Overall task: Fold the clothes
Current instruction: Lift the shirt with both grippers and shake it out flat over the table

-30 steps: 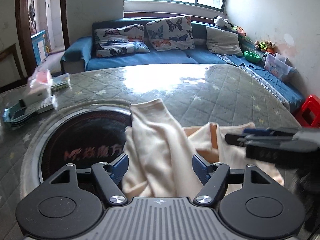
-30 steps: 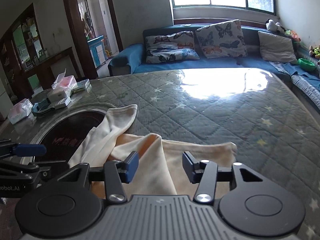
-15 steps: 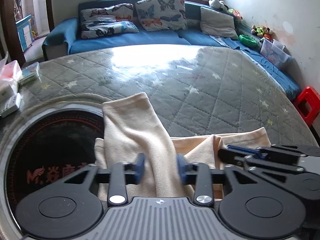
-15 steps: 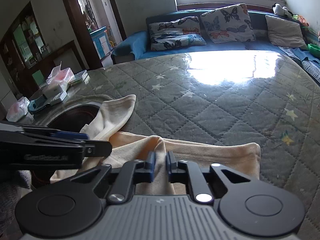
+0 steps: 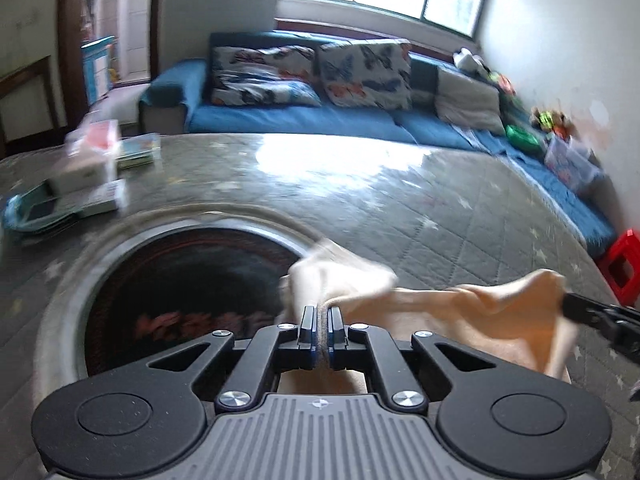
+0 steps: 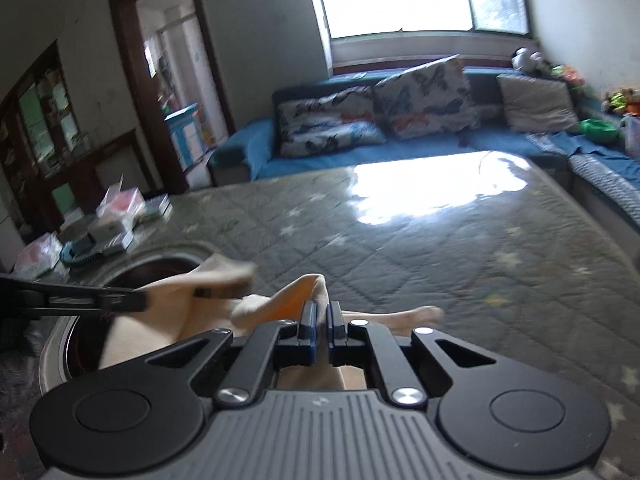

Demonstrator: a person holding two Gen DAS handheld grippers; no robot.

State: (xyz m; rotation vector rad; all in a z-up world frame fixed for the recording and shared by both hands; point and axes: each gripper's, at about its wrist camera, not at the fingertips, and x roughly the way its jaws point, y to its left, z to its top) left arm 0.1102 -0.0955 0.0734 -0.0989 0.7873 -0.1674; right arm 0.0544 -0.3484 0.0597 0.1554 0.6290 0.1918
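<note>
A cream and pale-orange garment (image 5: 460, 312) hangs between my two grippers above the quilted table. My left gripper (image 5: 322, 314) is shut on its left edge; a sleeve (image 5: 340, 276) droops just beyond the fingertips. My right gripper (image 6: 321, 310) is shut on another fold of the same garment (image 6: 288, 298). In the left wrist view the right gripper (image 5: 600, 316) shows at the right edge, pinching the cloth. In the right wrist view the left gripper (image 6: 80, 300) shows at the left, holding the sleeve end (image 6: 224, 272). Both views are motion-blurred.
A round dark inset with a metal rim (image 5: 192, 276) sits in the table at the left. Tissue boxes and small items (image 5: 88, 172) stand on the table's far left. A blue sofa with cushions (image 5: 312, 92) lies behind, a red stool (image 5: 624, 264) at the right.
Both grippers went from open to shut on the garment. They have lifted it off the table, and the cloth now hangs stretched between them.
</note>
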